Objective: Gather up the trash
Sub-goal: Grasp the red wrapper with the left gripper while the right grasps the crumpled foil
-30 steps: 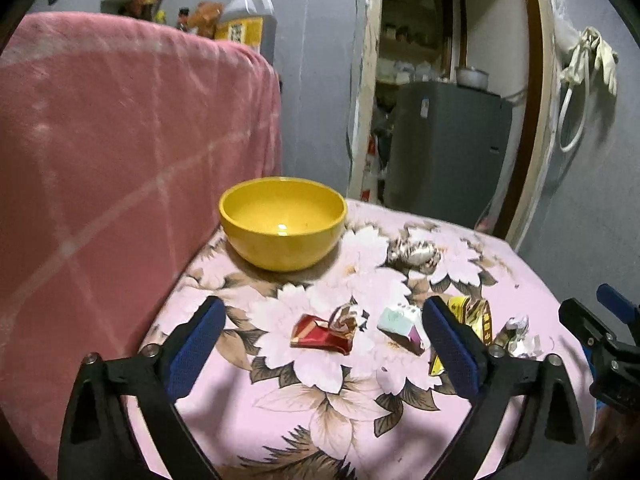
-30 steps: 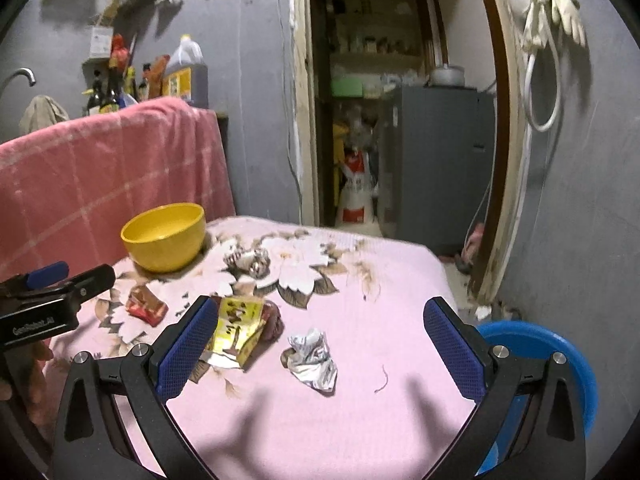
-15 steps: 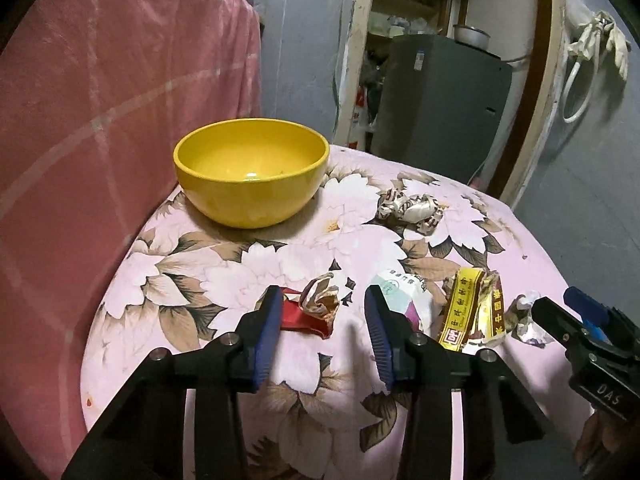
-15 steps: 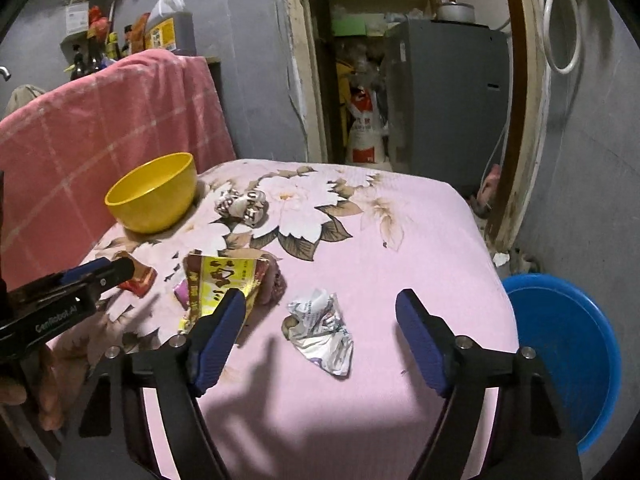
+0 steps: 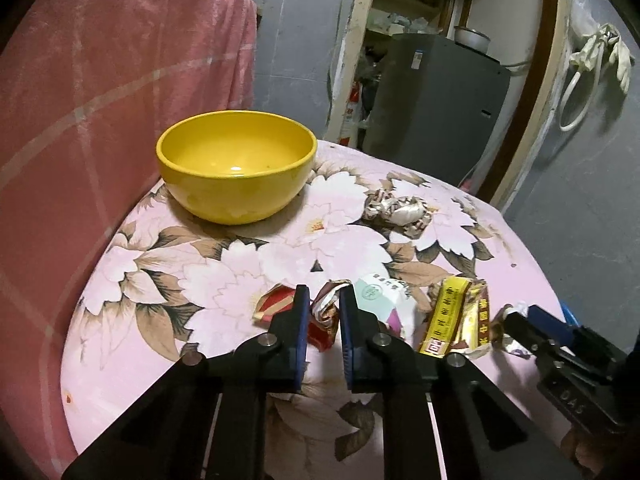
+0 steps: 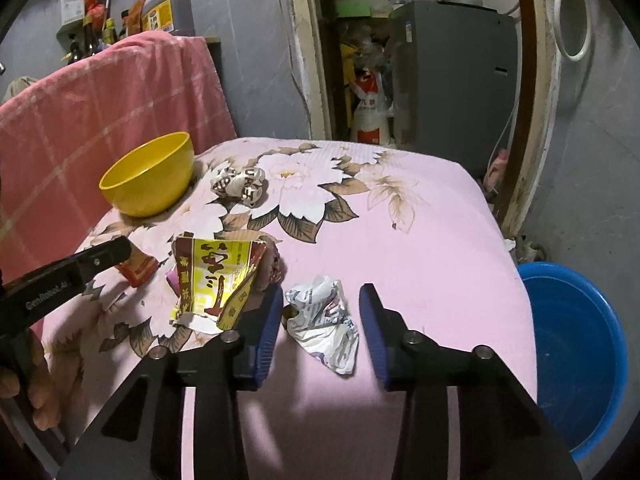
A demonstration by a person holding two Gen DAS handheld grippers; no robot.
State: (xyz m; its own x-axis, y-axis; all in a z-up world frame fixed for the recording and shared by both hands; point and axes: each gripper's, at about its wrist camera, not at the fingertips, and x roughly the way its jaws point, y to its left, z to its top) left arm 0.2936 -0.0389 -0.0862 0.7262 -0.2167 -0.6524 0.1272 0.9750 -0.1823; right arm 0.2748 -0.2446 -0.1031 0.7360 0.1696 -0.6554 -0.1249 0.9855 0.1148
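Covering the table: flowered pink cloth (image 5: 168, 320), trash scattered on it.
Bowl: yellow bowl (image 5: 236, 164) at 11 o'clock of left claw.
Left claw (image 5: 323, 312): jaws just closing, nearly together, pinching the crumpled red wrapper (image 5: 324, 314).
Right claw (image 6: 322, 320): jaws just closing, part open, straddling the crumpled white wrapper (image 6: 326, 322); contact unclear.

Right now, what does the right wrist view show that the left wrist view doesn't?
Only the right wrist view: the blue basin beside the table and the white crumpled wrapper in full. Only the left: the red wrapper between the left hand-held gripper pads. Both share the yellow bowl and the yellow packet.
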